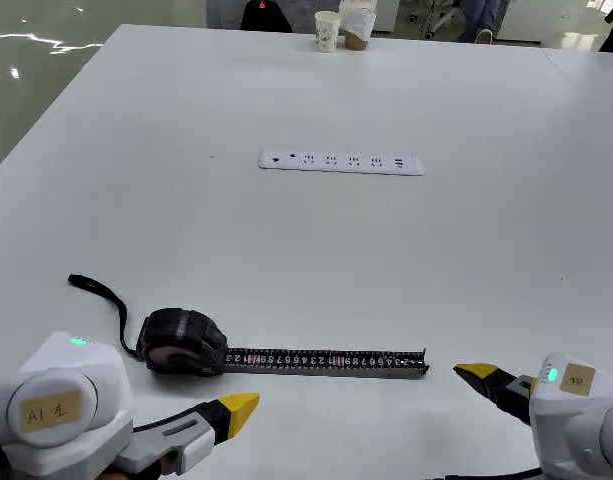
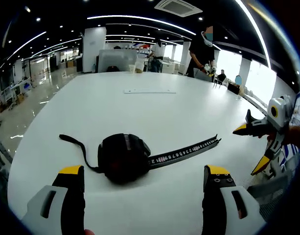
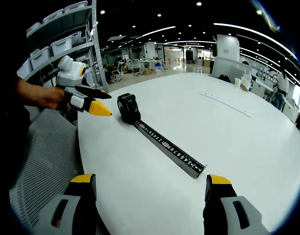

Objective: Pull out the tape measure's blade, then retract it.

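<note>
On the white table (image 1: 286, 230) the black tape measure (image 1: 183, 342) rests near the person's edge; its blade (image 1: 326, 361) is drawn out of the case and lies flat on the surface, numerals up, ending in a small hook (image 1: 424, 362); a black wrist strap (image 1: 101, 293) trails from the case on the side opposite the blade.

Just short of the tape measure's case, on the person's side, the left gripper (image 2: 144, 170) hovers with its yellow-tipped jaws spread wide; nothing sits between them and they touch neither case nor strap.

Close to the tape measure's hook end, the right gripper (image 3: 150, 179) likewise has its jaws parted and empty; in the head view one yellow tip points at the hook from just beside it, with bare table between the two.

Beyond the tape measure, well apart from it, a white power strip (image 1: 341, 162) lies flat; farther still, at the table's far edge, stand two paper cups (image 1: 328, 31).
</note>
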Demonstrator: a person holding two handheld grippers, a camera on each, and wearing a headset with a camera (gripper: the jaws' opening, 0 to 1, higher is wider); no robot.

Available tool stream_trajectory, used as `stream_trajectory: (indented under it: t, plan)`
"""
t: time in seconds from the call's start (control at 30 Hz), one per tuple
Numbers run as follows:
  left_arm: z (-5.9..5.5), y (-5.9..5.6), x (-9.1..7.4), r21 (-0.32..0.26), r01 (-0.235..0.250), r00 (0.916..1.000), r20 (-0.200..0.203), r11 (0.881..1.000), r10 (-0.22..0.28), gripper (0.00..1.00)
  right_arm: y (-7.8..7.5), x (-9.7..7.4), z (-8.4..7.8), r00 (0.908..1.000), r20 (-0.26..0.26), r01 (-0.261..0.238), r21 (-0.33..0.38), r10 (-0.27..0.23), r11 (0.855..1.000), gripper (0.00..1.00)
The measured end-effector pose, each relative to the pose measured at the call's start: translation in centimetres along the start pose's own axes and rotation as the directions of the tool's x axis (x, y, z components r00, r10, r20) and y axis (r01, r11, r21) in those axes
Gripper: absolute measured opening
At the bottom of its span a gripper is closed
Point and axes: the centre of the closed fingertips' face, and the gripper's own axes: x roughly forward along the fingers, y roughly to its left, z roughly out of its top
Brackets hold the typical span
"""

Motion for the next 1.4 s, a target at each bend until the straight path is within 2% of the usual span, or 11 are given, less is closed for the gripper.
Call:
stream_trajectory:
  t: [0.43, 0.63, 0.73, 1.13, 1.4]
  plan:
    - [0.3, 0.9, 1.0, -0.023, -0.03, 0.9995, 0.005, 0.999, 0.03, 0.99, -2.4, 0.8, 0.1, 0.9985, -0.042, -0.039, -0.1, 0.035, 0.994, 0.82]
    - [0.6, 1.1, 1.6, -0.032, -0.036, 0.9993, 0.002, 0.999, 0.036, 0.99, -3.7, 1.2, 0.3, 0.997, -0.06, -0.057, -0.123, 0.05, 0.991, 0.76]
    - [0.8, 1.1, 1.9, -0.039, -0.036, 0.9993, 0.002, 0.999, 0.037, 0.98, -4.2, 1.7, -0.1, 0.995, -0.073, -0.077, -0.126, 0.068, 0.989, 0.7]
    - [0.8, 1.2, 3.3, -0.057, -0.042, 0.9991, -0.012, 0.998, 0.041, 0.95, -6.0, 3.0, -1.3, 0.9871, -0.132, -0.113, -0.171, 0.091, 0.979, 0.57]
    - [0.8, 1.7, 4.2, -0.087, -0.062, 0.9979, -0.023, 0.994, 0.06, 0.88, -7.1, 3.8, -1.8, 0.9797, -0.164, -0.148, -0.204, 0.116, 0.968, 0.44]
